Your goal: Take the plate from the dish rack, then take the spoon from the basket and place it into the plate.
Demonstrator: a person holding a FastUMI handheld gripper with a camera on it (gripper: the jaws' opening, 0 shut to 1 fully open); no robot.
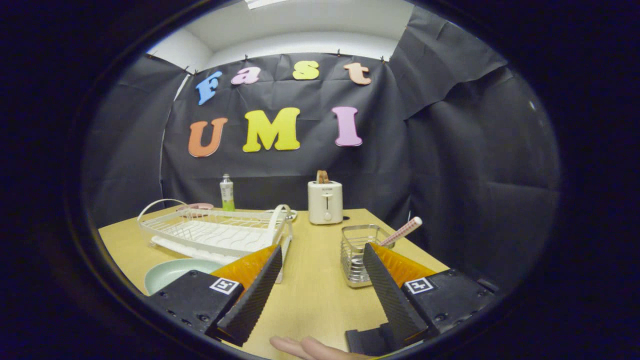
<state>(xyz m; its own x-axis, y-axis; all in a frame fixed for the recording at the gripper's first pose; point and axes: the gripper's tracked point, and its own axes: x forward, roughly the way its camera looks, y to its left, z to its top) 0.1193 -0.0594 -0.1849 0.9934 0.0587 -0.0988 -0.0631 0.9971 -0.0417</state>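
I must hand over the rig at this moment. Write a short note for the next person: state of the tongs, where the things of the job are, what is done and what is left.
Tongs: open, holding nothing, over bare table.
Plate: pale green, lying flat on the table in front of the dish rack, beside the left finger. So it is already out of the rack.
Spoon: standing tilted in the wire basket, just ahead of the right finger, its handle sticking out.
Done: plate taken from the rack.
Left: grasp the spoon, lift it from the basket, put it into the plate.
A person's fingertips show near the tongs' base.
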